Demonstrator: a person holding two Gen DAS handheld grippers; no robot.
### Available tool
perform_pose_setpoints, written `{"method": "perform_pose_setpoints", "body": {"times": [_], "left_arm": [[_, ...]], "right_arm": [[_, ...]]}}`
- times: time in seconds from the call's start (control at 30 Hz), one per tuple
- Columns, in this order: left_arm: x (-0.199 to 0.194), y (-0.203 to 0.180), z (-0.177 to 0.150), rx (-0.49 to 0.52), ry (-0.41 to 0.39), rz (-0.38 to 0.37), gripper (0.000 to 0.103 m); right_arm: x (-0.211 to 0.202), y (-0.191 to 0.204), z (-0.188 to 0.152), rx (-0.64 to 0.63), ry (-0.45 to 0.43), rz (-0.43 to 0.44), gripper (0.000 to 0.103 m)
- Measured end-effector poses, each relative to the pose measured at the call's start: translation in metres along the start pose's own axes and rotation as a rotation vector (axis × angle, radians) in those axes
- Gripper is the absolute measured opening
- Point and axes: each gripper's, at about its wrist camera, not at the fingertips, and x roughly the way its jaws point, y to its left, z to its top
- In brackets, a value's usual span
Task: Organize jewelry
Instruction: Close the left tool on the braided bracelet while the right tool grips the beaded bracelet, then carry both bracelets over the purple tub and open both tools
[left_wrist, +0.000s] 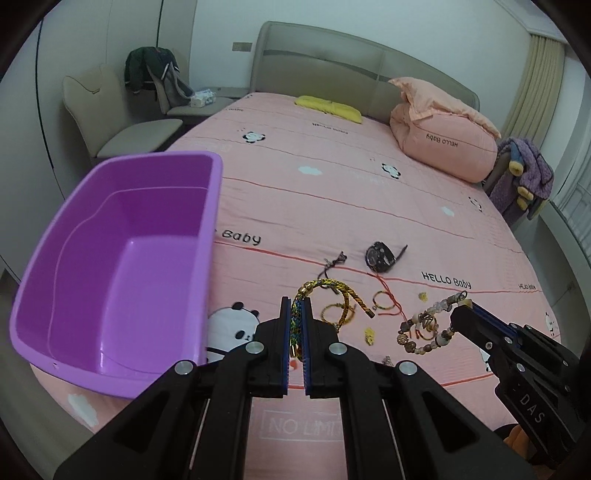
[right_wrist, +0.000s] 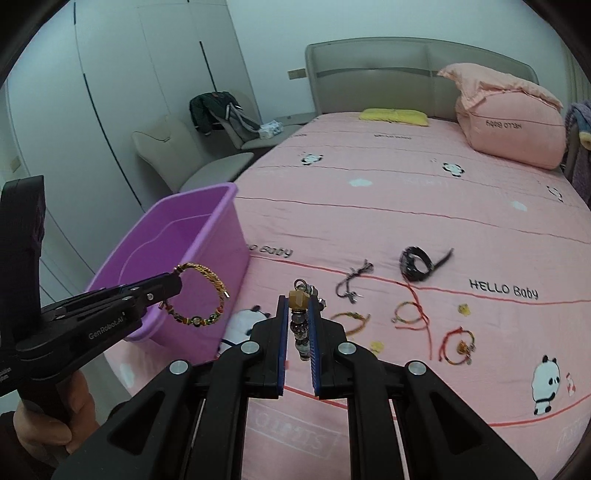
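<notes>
My left gripper (left_wrist: 295, 310) is shut on a gold braided bracelet (left_wrist: 334, 291), held above the pink bed just right of the empty purple bin (left_wrist: 110, 251). From the right wrist view that gripper (right_wrist: 177, 282) holds the bracelet (right_wrist: 201, 295) in front of the bin (right_wrist: 207, 221). My right gripper (right_wrist: 298, 306) is shut on a beaded bracelet (right_wrist: 300, 321), which also shows in the left wrist view (left_wrist: 424, 328) hanging from the right gripper (left_wrist: 461, 310). Loose on the bed lie a black watch (right_wrist: 417, 264), a black cord (right_wrist: 352, 282) and several red and yellow string bracelets (right_wrist: 408, 314).
A pink bed sheet (right_wrist: 406, 206) with panda prints covers the bed. A pink folded quilt (right_wrist: 509, 125) and a yellow pillow (right_wrist: 395, 115) lie near the headboard. A beige chair (right_wrist: 192, 162) with a dark jacket stands left of the bed.
</notes>
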Motion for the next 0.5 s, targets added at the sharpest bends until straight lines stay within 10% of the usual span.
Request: {"method": "perform_pose_setpoints", "body": {"times": [0.5], "left_arm": [[-0.014, 0.137, 0.015, -0.113, -0.033, 0.184, 0.006]], "right_arm": [[0.074, 0.148, 0.048, -0.144, 0.054, 0.234, 0.01]]}}
